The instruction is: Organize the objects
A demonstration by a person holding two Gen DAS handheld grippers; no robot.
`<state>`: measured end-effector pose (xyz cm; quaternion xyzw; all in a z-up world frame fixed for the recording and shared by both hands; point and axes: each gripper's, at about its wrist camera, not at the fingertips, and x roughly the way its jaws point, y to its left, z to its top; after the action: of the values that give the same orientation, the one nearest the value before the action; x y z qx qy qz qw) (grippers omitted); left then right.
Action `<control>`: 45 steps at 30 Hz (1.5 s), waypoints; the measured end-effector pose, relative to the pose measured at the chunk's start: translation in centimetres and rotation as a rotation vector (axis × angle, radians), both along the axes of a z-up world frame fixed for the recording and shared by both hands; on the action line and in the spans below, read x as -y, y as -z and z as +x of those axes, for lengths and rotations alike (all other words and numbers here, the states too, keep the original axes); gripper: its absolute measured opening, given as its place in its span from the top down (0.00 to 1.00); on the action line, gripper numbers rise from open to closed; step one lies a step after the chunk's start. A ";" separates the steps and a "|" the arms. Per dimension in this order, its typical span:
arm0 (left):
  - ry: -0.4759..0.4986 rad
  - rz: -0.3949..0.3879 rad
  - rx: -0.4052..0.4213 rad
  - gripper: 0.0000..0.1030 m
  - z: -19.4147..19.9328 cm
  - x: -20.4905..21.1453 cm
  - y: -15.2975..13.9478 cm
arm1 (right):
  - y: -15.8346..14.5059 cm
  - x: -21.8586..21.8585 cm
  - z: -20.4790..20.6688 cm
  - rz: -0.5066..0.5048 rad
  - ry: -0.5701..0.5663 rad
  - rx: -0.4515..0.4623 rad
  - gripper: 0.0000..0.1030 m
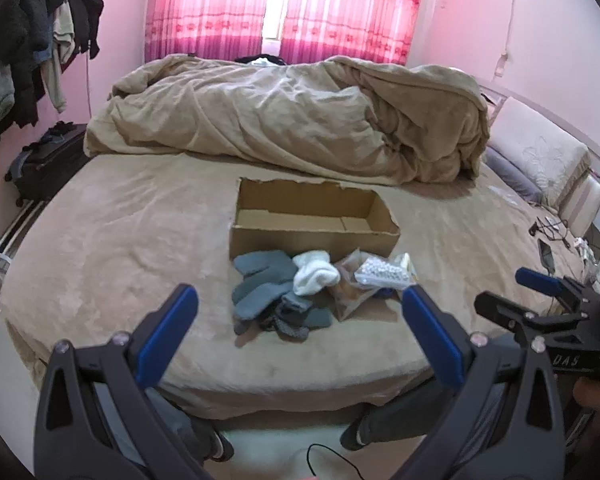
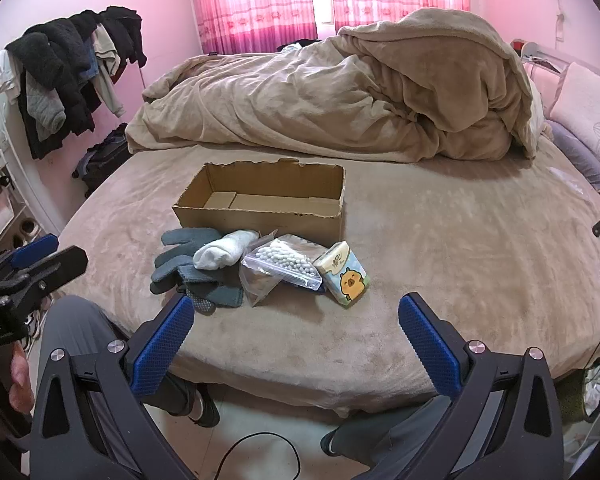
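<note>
While both grippers' jaws gape empty, cardboard box (image 2: 260,200) sits on bed (image 2: 440,260); gloves (image 2: 188,268), socks (image 2: 224,254) at its 6 o'clock.

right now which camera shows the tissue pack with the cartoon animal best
The right wrist view. There the tissue pack lies fully in sight at the right end of the pile, printed face up, beside the zip bag. In the left wrist view only a pale sliver of it shows behind the bag, next to the left claw's finger.
</note>
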<state>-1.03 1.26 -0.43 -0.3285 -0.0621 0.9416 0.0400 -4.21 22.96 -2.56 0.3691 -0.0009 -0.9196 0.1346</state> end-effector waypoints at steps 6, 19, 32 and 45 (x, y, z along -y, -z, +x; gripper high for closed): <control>-0.006 -0.002 -0.012 0.01 0.2 0.0 -0.2 | 0.2 -0.1 0.1 -0.001 -0.001 0.004 0.00; -0.007 0.008 -0.015 0.01 0.3 0.1 -0.5 | 0.3 0.0 0.1 -0.001 -0.002 0.010 0.00; -0.014 0.028 -0.005 0.01 0.1 0.4 -0.4 | 0.7 0.3 0.2 -0.003 -0.007 0.015 0.00; -0.008 0.041 0.009 0.01 0.1 0.6 -0.1 | 0.6 0.4 0.2 -0.001 -0.008 0.015 0.00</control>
<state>-0.93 0.67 -0.35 -0.3315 -0.0830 0.9388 0.0429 -4.05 22.55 -3.21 0.3759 -0.0007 -0.9163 0.1383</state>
